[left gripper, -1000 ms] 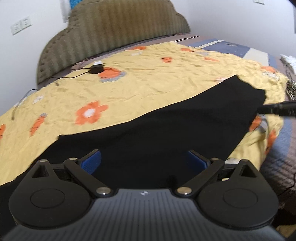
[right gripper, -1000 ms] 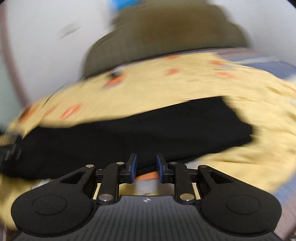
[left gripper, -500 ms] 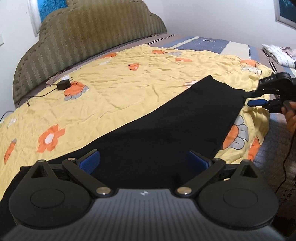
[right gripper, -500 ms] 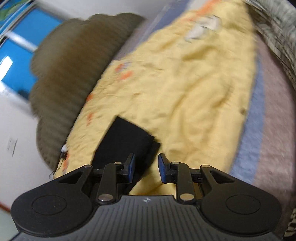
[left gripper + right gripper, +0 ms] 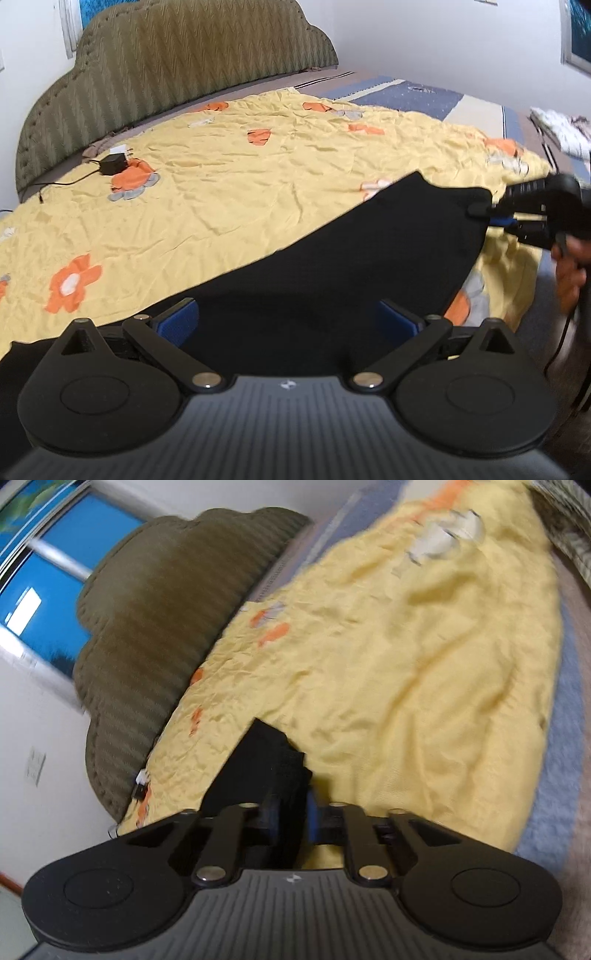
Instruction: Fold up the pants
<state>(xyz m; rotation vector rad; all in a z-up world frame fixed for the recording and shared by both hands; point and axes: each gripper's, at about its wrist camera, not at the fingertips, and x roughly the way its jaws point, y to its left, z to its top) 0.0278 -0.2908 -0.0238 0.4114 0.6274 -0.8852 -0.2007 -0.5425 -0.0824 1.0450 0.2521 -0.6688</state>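
Note:
The black pants [image 5: 332, 266] lie stretched across a yellow flowered bedspread [image 5: 240, 177]. My left gripper [image 5: 286, 321] is open, its blue pads wide apart just above the near part of the pants. My right gripper [image 5: 495, 218] appears at the far right of the left wrist view, at the pants' far end. In the right wrist view the right gripper [image 5: 291, 816] is tilted and its jaws are closed on the edge of the black pants [image 5: 266, 760].
A padded olive headboard [image 5: 166, 66] stands at the back. A black charger with cable [image 5: 112, 164] lies on the bedspread near it. A blue patterned sheet [image 5: 424, 99] and folded white cloth [image 5: 561, 129] lie at the far right. The bed edge drops off at right.
My right gripper has reached the pants' far end and closed on its edge. The left gripper stayed open over the near part and shifted slightly.

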